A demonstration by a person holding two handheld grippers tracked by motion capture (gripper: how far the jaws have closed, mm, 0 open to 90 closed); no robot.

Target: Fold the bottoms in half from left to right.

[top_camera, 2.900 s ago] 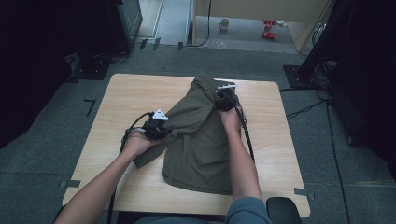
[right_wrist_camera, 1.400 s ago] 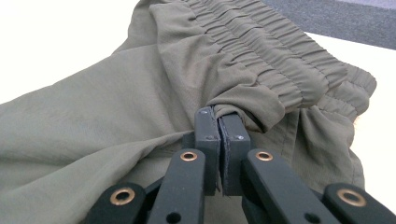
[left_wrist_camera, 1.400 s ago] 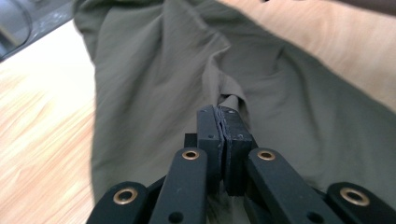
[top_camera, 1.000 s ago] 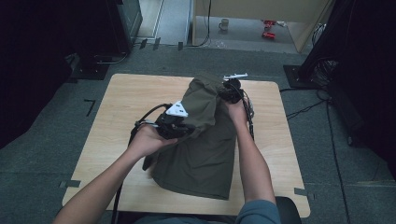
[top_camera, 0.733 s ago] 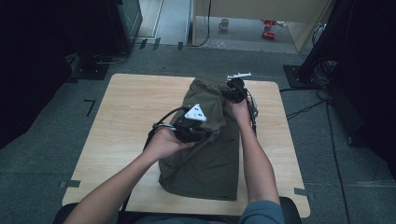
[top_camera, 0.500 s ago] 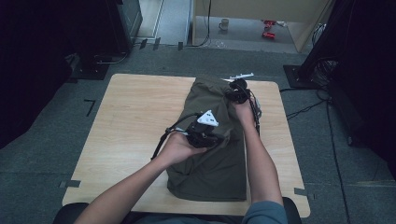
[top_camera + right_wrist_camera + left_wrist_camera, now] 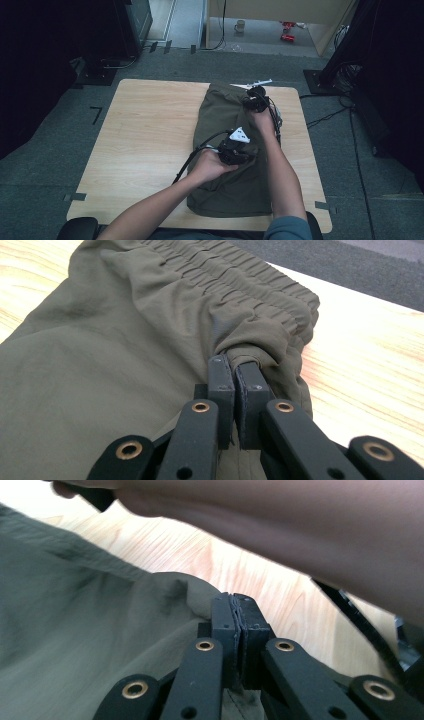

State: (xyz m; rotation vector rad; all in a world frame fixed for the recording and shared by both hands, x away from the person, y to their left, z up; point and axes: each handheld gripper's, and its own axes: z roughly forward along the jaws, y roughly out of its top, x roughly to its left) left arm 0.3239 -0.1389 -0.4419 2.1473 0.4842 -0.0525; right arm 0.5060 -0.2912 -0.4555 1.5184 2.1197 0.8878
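Light wood table [image 7: 145, 130], rounded corners, standing on grey carpet floor [image 7: 50, 165]. Olive-green garment [image 7: 222, 107] lies on the table's right half, folded into a long strip running from the far edge toward the near edge, elastic waistband [image 7: 240, 275] at the far end. The fabric is creased, and its right edge sits near the table's right edge. Left half of the tabletop is bare wood. Grey tape marks [image 7: 75, 196] on the floor at the near corners.

Black jaws with brass rivets, grey three-cornered plate [image 7: 240, 135], blue-grey sleeve [image 7: 285, 229]
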